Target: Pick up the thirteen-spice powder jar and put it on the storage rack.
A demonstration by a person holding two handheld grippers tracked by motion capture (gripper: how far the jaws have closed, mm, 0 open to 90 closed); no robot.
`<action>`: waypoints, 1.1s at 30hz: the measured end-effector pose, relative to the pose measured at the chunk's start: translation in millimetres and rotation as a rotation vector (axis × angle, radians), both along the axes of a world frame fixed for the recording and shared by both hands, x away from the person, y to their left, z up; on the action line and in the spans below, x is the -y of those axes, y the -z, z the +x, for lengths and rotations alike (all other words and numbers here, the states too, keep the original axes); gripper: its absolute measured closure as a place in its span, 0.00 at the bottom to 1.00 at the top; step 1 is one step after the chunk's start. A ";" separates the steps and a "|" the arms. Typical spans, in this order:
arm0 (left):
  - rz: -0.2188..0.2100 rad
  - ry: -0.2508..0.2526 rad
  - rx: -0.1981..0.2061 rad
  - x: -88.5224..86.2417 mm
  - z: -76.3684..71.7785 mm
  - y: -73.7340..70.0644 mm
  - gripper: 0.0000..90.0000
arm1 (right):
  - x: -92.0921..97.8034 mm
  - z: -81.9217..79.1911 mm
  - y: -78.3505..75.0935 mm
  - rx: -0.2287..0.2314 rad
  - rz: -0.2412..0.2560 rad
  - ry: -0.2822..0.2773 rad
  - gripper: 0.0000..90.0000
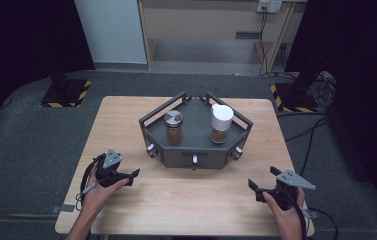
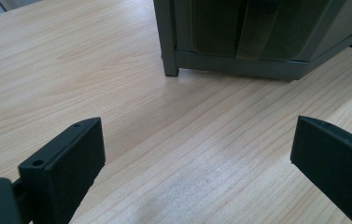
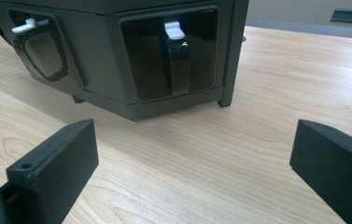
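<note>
Left gripper (image 1: 126,176), jaws spread and empty, rests near the desk's (image 1: 126,120) front left corner. Mid-desk, the dark tray (image 1: 194,156) holds a silver-lidded jar (image 1: 173,127) and a white-capped jar (image 1: 221,123); no label is readable. Right gripper (image 1: 263,183), also spread, sits near the front right corner.

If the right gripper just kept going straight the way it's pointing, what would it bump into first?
Most likely the dark rack on the table. The right gripper is open and looks across bare wood at the rack's near side, about where the white-tipped lever sits. Nothing lies between them, though the exact spot is hard to judge.
</note>
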State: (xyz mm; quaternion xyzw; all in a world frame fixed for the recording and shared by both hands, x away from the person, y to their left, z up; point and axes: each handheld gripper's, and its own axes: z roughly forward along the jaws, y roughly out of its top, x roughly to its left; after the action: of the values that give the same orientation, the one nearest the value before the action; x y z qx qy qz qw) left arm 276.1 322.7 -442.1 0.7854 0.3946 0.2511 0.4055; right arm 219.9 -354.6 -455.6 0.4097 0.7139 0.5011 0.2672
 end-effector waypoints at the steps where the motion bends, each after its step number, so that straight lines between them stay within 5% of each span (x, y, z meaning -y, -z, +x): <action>1: 0.000 0.000 0.000 0.0 0.1 0.0 0.02 | 0.0 0.2 0.5 -0.002 0.000 0.000 0.02; 33: 0.023 0.024 0.027 3.3 0.0 1.9 0.02 | 4.8 6.8 8.3 -0.039 0.009 0.015 0.02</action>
State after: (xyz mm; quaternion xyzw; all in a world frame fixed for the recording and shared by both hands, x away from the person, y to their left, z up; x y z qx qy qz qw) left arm 276.1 319.5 -444.0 0.7912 0.3765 0.2613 0.4048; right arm 226.7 -359.4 -463.9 0.4257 0.7136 0.4942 0.2553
